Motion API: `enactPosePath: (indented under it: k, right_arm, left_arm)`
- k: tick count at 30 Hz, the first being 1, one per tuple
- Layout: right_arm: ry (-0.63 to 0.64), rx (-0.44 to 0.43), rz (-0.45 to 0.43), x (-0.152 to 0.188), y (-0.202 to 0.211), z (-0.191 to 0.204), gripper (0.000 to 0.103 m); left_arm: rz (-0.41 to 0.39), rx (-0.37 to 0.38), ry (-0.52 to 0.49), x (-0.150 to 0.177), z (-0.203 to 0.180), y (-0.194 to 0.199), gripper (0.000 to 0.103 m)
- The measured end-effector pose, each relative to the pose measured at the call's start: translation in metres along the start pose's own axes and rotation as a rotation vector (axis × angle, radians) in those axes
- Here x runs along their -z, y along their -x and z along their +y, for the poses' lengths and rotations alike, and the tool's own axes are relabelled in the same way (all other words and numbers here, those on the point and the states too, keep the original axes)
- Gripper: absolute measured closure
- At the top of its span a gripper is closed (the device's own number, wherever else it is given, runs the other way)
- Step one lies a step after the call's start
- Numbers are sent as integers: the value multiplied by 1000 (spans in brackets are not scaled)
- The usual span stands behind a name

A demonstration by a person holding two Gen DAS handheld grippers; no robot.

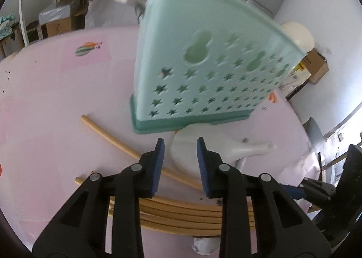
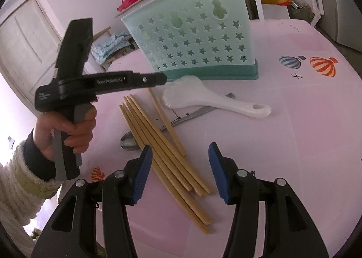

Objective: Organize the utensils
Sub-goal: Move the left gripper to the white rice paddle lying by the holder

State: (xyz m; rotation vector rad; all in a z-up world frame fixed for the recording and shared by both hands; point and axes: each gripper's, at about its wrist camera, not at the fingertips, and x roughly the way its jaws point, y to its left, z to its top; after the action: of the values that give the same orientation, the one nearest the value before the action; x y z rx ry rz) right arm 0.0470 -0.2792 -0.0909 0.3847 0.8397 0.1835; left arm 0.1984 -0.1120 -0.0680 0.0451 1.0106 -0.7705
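Left gripper (image 1: 180,144) jaws spread apart, nothing between them, hovering over the broad head of the white rice paddle (image 1: 203,151). Right gripper (image 2: 178,151) also released, empty, above the near ends of the bamboo chopsticks (image 2: 165,151). Mint-green utensil holder (image 2: 192,38) w/ star cut-outs stands upright at the far side of the pink table (image 2: 294,122); something white pokes out of its top. Paddle lies just in front of the holder base, handle pointing right in the right wrist view. Chopsticks lie loose in a bundle nearer, one a bit apart. Metal spoon (image 2: 129,142) partly under the chopsticks, bowl at left. Hot-air balloon prints (image 2: 321,65) on the tabletop, right of the holder.
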Motion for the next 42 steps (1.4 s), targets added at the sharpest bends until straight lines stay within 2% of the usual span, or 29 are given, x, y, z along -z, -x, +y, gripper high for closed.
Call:
enactPosePath:
  k: [3,11,22,25,28,31,36,39,42]
  right_arm:
    - [-7,-7,-3,0,0,-2,52]
    - [-28,-17,-17,2,4,-9,52]
    - [-42,-19,-29,4,8,-13,52]
    - [-43,-20,-28,4,9,-13,52]
    - [-44,-20,-28,4,8,-14,52]
    - [-44,-20,-28,4,9,-14,52]
    - [-47,-24,-31,4,9,-15,52]
    - [-52,-25,-33,4,8,-16,52]
    - [-59,-24,-32,4,7,-18,52]
  left_arm:
    - [34,-12,19,0,8,-3,77]
    - [59,-35,-6,6,11,2,77]
    - [70,-34,-50,25,-5,14,77]
    - [44,-39,-104,27,-13,18,74]
    - [21,-40,-167,25,-23,22,61]
    - [7,-55,-285,21,-39,24,52]
    - [88,-59,-446,19,-57,5,49]
    - [137,-64,-494,21,-60,-8,49]
    - [129,-62,-523,20,-62,-12,44]
